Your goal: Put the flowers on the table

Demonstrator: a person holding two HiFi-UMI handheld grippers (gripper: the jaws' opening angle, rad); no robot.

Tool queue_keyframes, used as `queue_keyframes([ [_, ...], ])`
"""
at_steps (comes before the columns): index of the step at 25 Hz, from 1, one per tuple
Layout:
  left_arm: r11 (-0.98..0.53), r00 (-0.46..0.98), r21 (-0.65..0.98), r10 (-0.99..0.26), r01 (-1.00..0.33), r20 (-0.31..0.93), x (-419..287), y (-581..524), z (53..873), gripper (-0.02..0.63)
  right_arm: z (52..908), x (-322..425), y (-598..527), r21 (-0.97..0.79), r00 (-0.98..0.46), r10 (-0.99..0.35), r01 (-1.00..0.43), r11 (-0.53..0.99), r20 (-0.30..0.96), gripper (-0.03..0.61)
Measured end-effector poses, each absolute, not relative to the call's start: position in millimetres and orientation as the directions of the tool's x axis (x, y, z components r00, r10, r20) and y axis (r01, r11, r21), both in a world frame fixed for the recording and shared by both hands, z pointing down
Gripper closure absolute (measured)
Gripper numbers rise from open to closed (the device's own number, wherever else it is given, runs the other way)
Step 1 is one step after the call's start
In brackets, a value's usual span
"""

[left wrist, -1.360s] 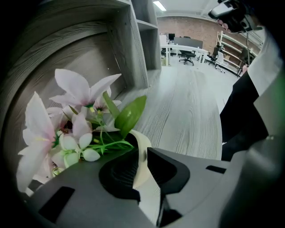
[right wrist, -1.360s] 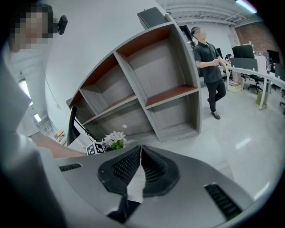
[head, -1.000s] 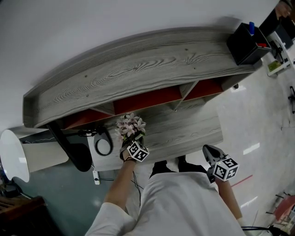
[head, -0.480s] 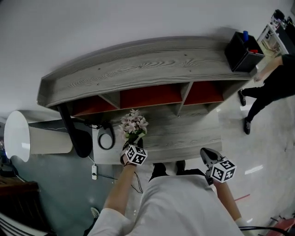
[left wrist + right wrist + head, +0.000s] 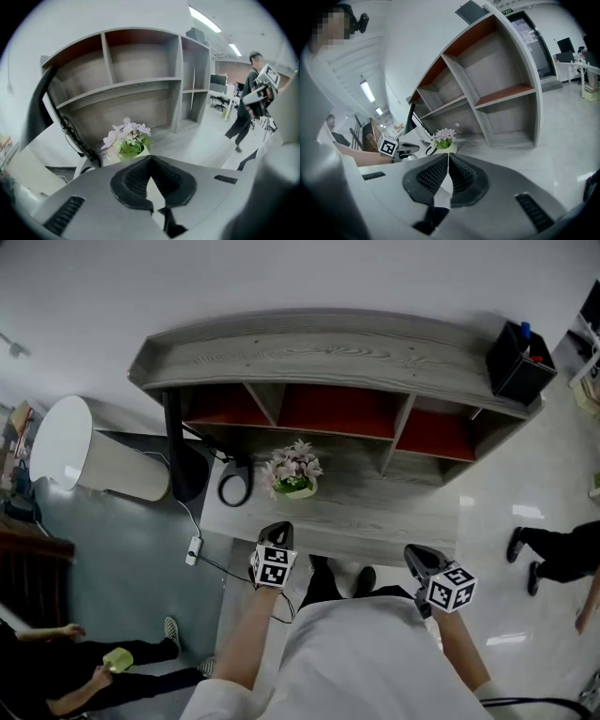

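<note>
A small pot of pink flowers (image 5: 293,472) stands upright on the grey wooden table (image 5: 384,514), left of centre, in front of the shelf compartments. It also shows in the left gripper view as the flowers (image 5: 126,139) and in the right gripper view as the flowers (image 5: 444,137). My left gripper (image 5: 280,530) is held back at the table's near edge, apart from the pot, shut and empty (image 5: 150,160). My right gripper (image 5: 412,554) hovers off the near right edge, shut on nothing (image 5: 448,157).
A grey shelf unit with red-backed compartments (image 5: 328,409) rises behind the table. A coiled black cable (image 5: 234,491) lies left of the pot. A black box (image 5: 520,362) sits on the shelf top right. A white bin (image 5: 75,451) and people (image 5: 553,554) stand around.
The left gripper has let go of the flowers and drawn back to the table's near edge. The pot now stands alone on the table. The right gripper barely moved.
</note>
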State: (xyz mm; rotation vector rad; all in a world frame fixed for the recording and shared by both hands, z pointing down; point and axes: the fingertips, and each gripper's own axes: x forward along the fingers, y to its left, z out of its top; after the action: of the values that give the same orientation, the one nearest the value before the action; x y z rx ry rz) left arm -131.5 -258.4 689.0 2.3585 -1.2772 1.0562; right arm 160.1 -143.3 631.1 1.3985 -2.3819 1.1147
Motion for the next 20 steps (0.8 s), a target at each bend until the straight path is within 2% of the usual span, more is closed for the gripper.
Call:
queue_keyframes([
  [6, -0.457, 0.406, 0.108, -0.628, -0.883, 0.664, -147, -180, 666, 0.604, 643, 133, -137, -0.542, -0.66, -0.584, -0.74, 0.398, 0.472, 0.558],
  [11, -0.422, 0.428, 0.174, -0.64, -0.89, 0.638, -168, -127, 656, 0.604, 639, 97, -130, -0.542, -0.714, -0.529, -0.696, 0.471, 0.458, 0.558],
  [14, -0.35, 0.421, 0.239, -0.685, -0.906, 0.594, -188, -110, 646, 0.604, 633, 81, -129, -0.534, -0.729, -0.519, -0.682, 0.499, 0.446, 0.558],
  [20, -0.282, 0.42, 0.323, -0.733, -0.904, 0.536, -227, -85, 630, 0.604, 628, 57, -116, -0.526, -0.722, -0.527, -0.69, 0.498, 0.449, 0.558],
])
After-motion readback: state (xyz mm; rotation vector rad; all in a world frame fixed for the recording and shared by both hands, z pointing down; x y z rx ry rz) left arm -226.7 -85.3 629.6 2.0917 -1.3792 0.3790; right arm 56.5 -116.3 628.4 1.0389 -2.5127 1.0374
